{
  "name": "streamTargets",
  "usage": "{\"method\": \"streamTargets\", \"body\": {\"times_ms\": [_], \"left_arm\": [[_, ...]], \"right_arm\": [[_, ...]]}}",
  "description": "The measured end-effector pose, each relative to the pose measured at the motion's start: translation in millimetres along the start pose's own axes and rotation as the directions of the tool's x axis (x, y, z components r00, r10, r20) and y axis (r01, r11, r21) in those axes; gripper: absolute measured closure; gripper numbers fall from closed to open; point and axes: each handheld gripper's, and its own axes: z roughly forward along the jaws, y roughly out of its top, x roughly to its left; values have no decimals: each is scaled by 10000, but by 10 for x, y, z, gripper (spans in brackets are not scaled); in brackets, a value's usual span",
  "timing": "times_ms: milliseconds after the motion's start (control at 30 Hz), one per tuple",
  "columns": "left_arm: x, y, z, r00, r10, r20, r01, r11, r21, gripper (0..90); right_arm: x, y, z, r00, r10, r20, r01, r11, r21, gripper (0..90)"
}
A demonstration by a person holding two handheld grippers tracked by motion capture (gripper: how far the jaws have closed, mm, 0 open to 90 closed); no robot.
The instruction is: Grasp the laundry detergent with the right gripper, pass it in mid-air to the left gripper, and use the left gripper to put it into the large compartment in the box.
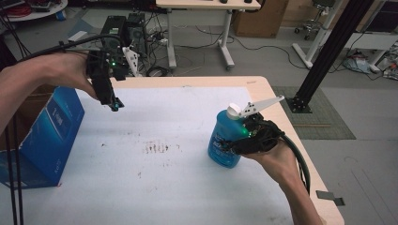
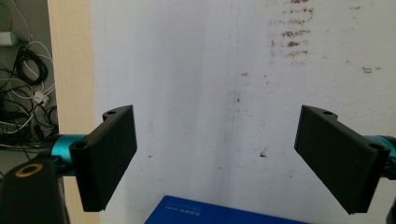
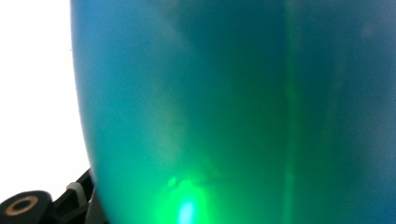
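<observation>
While the left hand-held gripper (image 1: 114,104) gapes empty, the right hand-held gripper (image 1: 233,145) clasps an upright blue bottle (image 1: 224,140).

We see wooden table (image 1: 263,89) under stained white sheet (image 1: 178,140); blue bottle (image 1: 224,140) upright on sheet; blue box (image 1: 47,136) at left edge.

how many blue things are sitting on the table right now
2: a blue bottle with a white cap near the table's right edge, at the right gripper, and a blue box at the left edge. The left gripper hangs open above the table.
</observation>
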Motion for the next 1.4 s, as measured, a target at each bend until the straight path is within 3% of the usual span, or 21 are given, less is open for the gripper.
{"method": "streamTargets", "body": {"times_ms": [133, 267, 333, 367, 400, 433, 600, 833, 867, 900, 967, 1100, 1267, 1367, 1400], "left_arm": [[-39, 22, -70, 9999, -121, 63, 122, 9998, -171, 131], [-118, 86, -218, 9993, -157, 352, 183, 9971, -743, 131], [-135, 99, -260, 9990, -182, 403, 216, 9960, -864, 131], [-153, 111, -302, 9989, -173, 445, 218, 9947, -1008, 131], [-174, 125, -346, 9989, -142, 449, 194, 9930, -1167, 131], [-196, 142, -393, 9991, -65, 420, 117, 9921, -1250, 131], [-340, 227, -604, 9980, 189, 602, -84, 9855, -1697, 131], [-472, 323, -650, 9923, 381, 1178, -158, 9826, -1848, 131], [-480, 335, -652, 9916, 419, 1224, -192, 9832, -1815, 131], [-494, 350, -649, 9904, 405, 1323, -153, 9824, -1861, 131], [-502, 373, -645, 9880, 440, 1480, -142, 9803, -1969, 131], [-530, 401, -613, 9853, 480, 1642, -138, 9790, -2032, 131], [-549, 440, -554, 9819, 446, 1838, -29, 9752, -2214, 131], [-568, 483, -500, 9824, 491, 1800, -95, 9766, -2147, 131], [-573, 497, -478, 9823, 481, 1811, -83, 9767, -2144, 131]], "right_arm": [[31, 78, -15, 9990, -384, -209, 386, 9992, 103, 462], [141, 341, -84, 9874, -1286, -917, 1287, 9917, -56, 459], [171, 407, -93, 9829, -1498, -1074, 1501, 9887, -51, 458], [225, 535, -92, 9704, -2015, -1333, 2024, 9793, -67, 458], [225, 535, -92, 9704, -2015, -1333, 2024, 9793, -67, 458], [251, 597, -81, 9631, -2257, -1468, 2270, 9739, -81, 458], [363, 900, 77, 9193, -3273, -2184, 3357, 9420, 14, 456], [476, 1155, 305, 8635, -3861, -3245, 3923, 9185, -491, 455], [494, 1190, 339, 8524, -4009, -3357, 4048, 9123, -616, 454], [511, 1216, 359, 8482, -4061, -3401, 4104, 9097, -626, 455], [554, 1292, 426, 8302, -4302, -3545, 4337, 8980, -741, 454], [602, 1385, 513, 8126, -4484, -3723, 4542, 8875, -777, 452], [614, 1412, 613, 7990, -4543, -3940, 4652, 8821, -737, 452], [618, 1401, 658, 7851, -4633, -4110, 4803, 8745, -681, 452], [618, 1399, 674, 7841, -4631, -4133, 4820, 8738, -646, 451]]}}
